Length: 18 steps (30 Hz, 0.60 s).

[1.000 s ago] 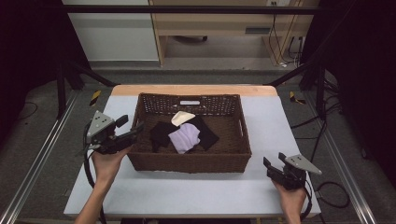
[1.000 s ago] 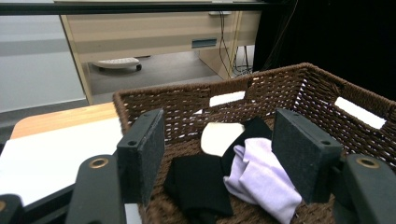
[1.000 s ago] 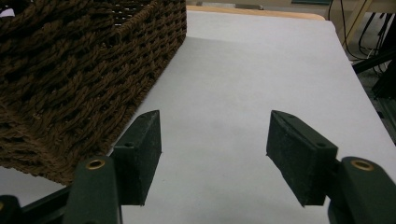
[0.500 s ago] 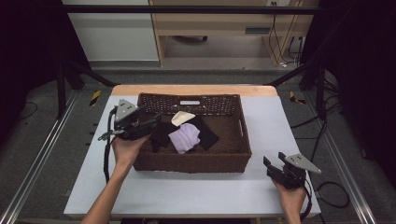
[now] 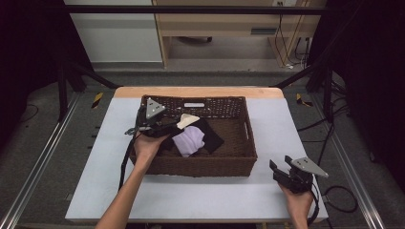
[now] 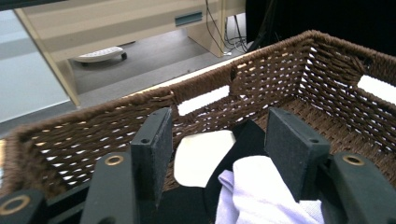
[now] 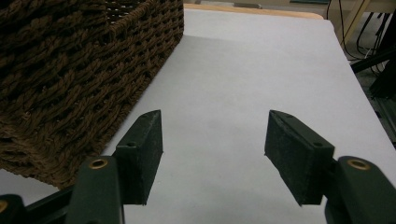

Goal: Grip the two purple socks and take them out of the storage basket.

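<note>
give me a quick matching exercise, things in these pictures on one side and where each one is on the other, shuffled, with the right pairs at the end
Things:
1. lilac cloth
2. cream cloth
3. left gripper
4. right gripper

Places:
a. over the bare white table, to the right of the wicker basket
b. reaching in over the basket's left side, jaws open above the cloths
c. in the basket, lying on a black cloth, near the middle
d. in the basket, towards the back wall, behind the lilac one

Pairs: 1-c, 2-d, 3-b, 4-a
</note>
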{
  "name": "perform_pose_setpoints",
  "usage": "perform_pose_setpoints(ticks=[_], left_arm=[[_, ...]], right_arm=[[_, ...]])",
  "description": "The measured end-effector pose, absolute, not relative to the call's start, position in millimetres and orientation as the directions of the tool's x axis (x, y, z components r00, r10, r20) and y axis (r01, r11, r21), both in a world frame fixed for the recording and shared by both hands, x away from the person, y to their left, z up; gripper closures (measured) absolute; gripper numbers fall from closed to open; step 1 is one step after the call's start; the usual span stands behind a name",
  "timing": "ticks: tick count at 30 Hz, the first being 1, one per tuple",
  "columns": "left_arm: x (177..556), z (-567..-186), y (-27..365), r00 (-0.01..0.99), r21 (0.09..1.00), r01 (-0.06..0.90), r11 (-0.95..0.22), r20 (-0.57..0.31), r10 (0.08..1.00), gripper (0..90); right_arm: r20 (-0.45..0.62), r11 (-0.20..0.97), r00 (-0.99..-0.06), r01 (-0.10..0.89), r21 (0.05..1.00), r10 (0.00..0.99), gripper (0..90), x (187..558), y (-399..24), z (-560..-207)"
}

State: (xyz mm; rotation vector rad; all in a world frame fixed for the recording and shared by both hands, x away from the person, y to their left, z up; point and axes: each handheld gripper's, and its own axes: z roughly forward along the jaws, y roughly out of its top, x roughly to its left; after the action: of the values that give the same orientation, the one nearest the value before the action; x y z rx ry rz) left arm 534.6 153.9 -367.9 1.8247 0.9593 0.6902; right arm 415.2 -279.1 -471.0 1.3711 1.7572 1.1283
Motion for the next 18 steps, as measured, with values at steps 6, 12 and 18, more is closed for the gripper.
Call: perform_pose_setpoints(ticks=[6, 12, 18], left_arm=[[542.5, -384.0, 149.6, 0.556, 0.884, 0.38, -0.272, 0.017, 0.831, 40.8], [546.4, -390.9, 147.5, 0.568, 0.85, 0.434, -0.299, -0.001, 0.823, 41.7], [547.6, -397.5, 141.6, 0.599, 0.794, 0.464, -0.392, 0.044, 0.799, 42.3]], right_arm=[[0.018, 0.098, -0.259, 0.429, 0.898, 0.966, 37.2, 416.0, -278.3, -472.2], [0.018, 0.099, -0.258, 0.434, 0.895, 0.966, 37.3, 416.2, -277.8, -472.5], [0.019, 0.098, -0.256, 0.438, 0.894, 0.967, 37.3, 416.1, -277.7, -472.7]])
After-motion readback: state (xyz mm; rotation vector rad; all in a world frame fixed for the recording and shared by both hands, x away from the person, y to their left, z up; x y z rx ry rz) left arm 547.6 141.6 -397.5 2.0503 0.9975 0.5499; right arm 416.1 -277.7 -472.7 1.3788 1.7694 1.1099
